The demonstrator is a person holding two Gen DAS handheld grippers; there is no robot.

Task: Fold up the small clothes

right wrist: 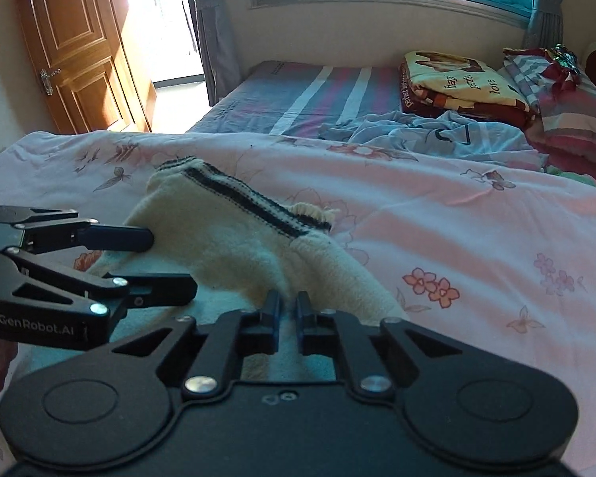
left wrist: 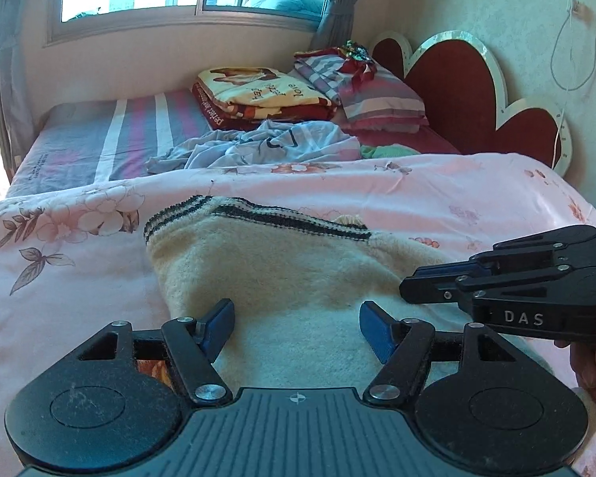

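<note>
Pinching a fold of the cream knit garment (right wrist: 234, 246) between nearly closed jaws, the right gripper (right wrist: 287, 306) lifts its near edge off the pink floral bedspread (right wrist: 476, 214); the left gripper (left wrist: 297, 318) hovers spread wide, grasping nothing. Folding looks barely begun, the striped hem (left wrist: 282, 214) lying crooked.

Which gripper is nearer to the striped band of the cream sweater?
Left, narrowly, as a judgement. The left gripper hangs open over the sweater below the striped band; the right gripper pinches fabric further back.
</note>
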